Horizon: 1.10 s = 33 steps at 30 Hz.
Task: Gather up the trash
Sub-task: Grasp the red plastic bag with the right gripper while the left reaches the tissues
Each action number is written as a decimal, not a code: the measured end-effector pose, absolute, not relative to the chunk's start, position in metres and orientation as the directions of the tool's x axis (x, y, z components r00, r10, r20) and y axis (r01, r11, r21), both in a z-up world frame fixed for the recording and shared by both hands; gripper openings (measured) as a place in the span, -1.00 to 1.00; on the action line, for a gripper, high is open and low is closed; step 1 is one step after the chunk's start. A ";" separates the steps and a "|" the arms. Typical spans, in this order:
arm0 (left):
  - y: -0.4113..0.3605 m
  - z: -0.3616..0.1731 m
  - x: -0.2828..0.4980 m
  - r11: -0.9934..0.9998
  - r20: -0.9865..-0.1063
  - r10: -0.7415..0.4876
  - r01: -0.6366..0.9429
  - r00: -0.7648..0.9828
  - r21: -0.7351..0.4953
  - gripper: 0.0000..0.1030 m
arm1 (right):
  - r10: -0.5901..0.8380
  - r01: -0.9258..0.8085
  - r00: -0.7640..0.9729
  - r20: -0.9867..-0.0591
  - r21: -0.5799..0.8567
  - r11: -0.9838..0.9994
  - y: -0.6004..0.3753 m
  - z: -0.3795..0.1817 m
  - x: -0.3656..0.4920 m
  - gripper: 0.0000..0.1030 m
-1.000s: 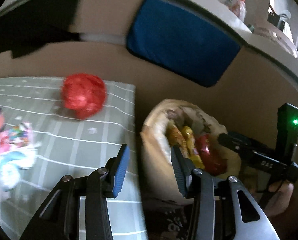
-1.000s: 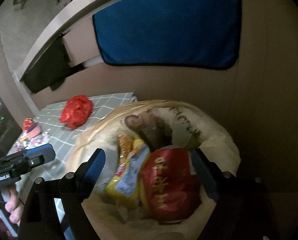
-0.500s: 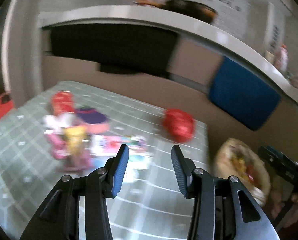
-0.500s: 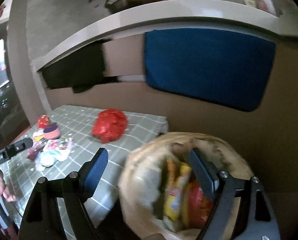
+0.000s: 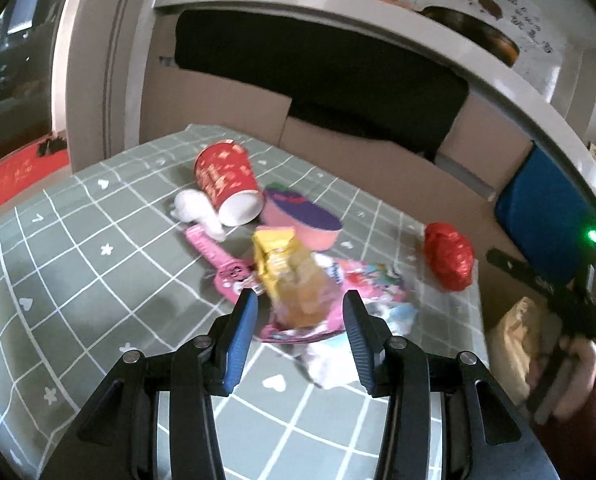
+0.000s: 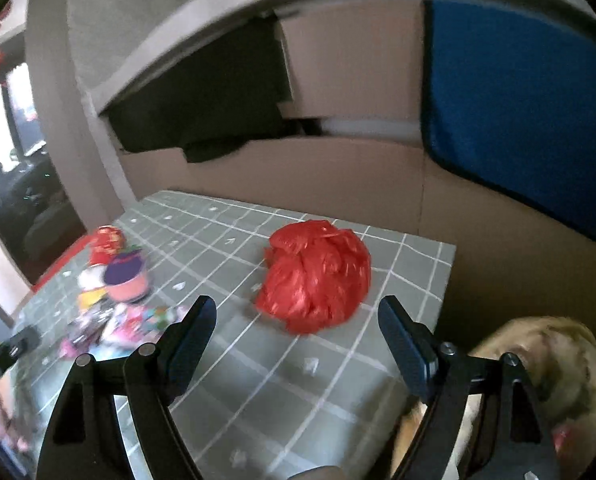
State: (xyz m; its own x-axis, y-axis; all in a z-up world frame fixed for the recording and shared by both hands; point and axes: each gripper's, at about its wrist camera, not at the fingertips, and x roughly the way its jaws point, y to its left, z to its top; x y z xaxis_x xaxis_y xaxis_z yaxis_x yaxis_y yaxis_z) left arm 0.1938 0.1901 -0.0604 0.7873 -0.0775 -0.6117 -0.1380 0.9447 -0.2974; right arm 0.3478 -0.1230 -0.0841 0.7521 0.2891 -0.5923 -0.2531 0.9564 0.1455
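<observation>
Black left gripper (image 5: 299, 322), blue-padded fingers (image 5: 240, 330), silver screws, dark red sleeve (image 5: 593, 412)

Crumpled red bag (image 6: 315, 274) near tablecloth corner; tipped red cup (image 5: 228, 184) beside wrappers (image 5: 294, 280).

I see a grey-green table (image 5: 78, 248) with a white grid. On it lie a red crumpled bag (image 6: 315, 274), a red-and-gold cup (image 5: 228, 182) and a yellow wrapper (image 5: 282, 256).
</observation>
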 end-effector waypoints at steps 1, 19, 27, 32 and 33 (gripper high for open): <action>0.193 -0.065 0.197 0.943 -0.618 -0.083 -0.138 0.781 -0.302 -0.11 | 0.277 -0.251 0.753 -0.597 0.130 0.959 -0.117 -0.087 0.358 0.58; 0.178 -0.069 0.207 0.943 -0.609 -0.233 0.024 0.758 -0.331 -0.11 | 0.329 -0.324 0.630 -0.704 0.147 0.935 -0.091 -0.125 0.406 0.23; 0.153 -0.071 0.206 0.952 -0.631 -0.238 0.049 0.739 -0.302 -0.11 | 0.418 -0.382 0.572 -0.706 0.221 0.897 -0.089 -0.123 0.351 0.17; 0.131 -0.074 0.213 0.955 -0.651 -0.222 0.028 0.726 -0.295 -0.11 | 0.437 -0.369 0.583 -0.685 0.256 0.894 -0.099 -0.125 0.325 0.17; 0.126 -0.077 0.217 0.958 -0.662 -0.213 0.022 0.719 -0.285 -0.11 | 0.441 -0.368 0.585 -0.681 0.262 0.892 -0.101 -0.126 0.321 0.17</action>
